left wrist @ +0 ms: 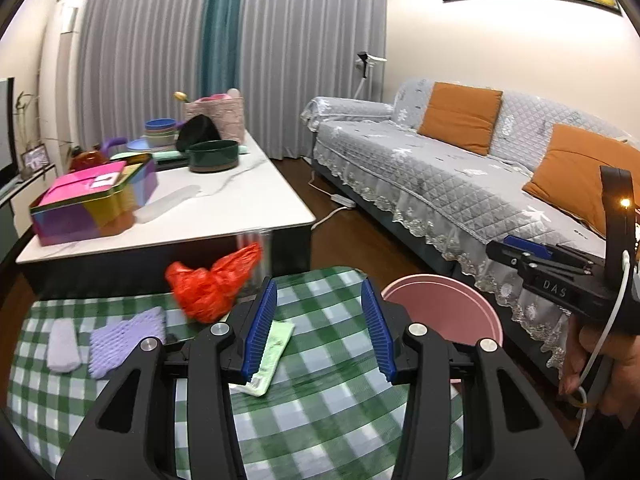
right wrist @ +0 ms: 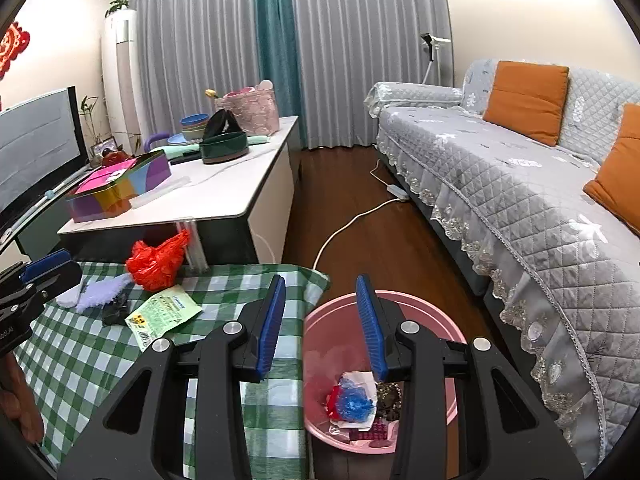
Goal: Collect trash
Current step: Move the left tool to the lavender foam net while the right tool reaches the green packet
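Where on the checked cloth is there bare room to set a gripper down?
Free: the near half of the checked cloth, below the green wrapper. Crowded: the far left corner, with the red bag, purple foam nets and a black scrap.

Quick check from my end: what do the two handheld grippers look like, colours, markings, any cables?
Both are alike: black angular plastic frames with silver pivot bolts and ribbed blue pads. The left gripper shows these up close. The right gripper, seen side-on, carries white "DAS" lettering, a white cable and a small lit amber light. No sleeves show.
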The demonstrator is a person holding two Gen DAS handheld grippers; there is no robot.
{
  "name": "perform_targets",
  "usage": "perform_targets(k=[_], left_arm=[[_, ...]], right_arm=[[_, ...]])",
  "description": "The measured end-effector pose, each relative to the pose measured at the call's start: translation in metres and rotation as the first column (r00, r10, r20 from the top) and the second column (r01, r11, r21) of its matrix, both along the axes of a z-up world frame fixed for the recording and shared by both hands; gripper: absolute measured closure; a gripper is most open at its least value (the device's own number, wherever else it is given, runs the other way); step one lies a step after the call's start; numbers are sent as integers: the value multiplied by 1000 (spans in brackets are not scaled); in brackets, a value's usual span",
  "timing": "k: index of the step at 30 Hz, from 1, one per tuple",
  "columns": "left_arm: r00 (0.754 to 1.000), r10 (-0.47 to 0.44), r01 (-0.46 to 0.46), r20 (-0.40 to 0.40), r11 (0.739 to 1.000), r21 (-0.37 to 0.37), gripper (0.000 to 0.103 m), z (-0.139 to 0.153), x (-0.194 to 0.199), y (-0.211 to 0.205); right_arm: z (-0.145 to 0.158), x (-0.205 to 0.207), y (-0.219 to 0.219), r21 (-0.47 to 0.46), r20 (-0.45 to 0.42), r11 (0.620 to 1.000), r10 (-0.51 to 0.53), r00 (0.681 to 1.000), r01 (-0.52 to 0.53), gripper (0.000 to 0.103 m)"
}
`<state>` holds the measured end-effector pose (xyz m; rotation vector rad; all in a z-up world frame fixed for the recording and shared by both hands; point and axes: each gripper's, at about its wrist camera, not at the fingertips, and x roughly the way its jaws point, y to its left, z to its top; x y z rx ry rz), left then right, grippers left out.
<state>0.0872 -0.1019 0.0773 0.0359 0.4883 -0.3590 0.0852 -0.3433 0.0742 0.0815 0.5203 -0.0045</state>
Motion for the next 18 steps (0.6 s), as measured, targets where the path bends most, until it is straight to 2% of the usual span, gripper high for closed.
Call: perform_targets(k=[13,18], left_arm=[[992,123,-123,-22,992,-19,60,-17,-3,57],[979,201,-202,-35,978,-42,61,-22,0,90]], right_arm=[[-5,11,24,45,-16,998,46,999,-45,65],[-12,21,40,64,-30,994,86,996,-84,70]])
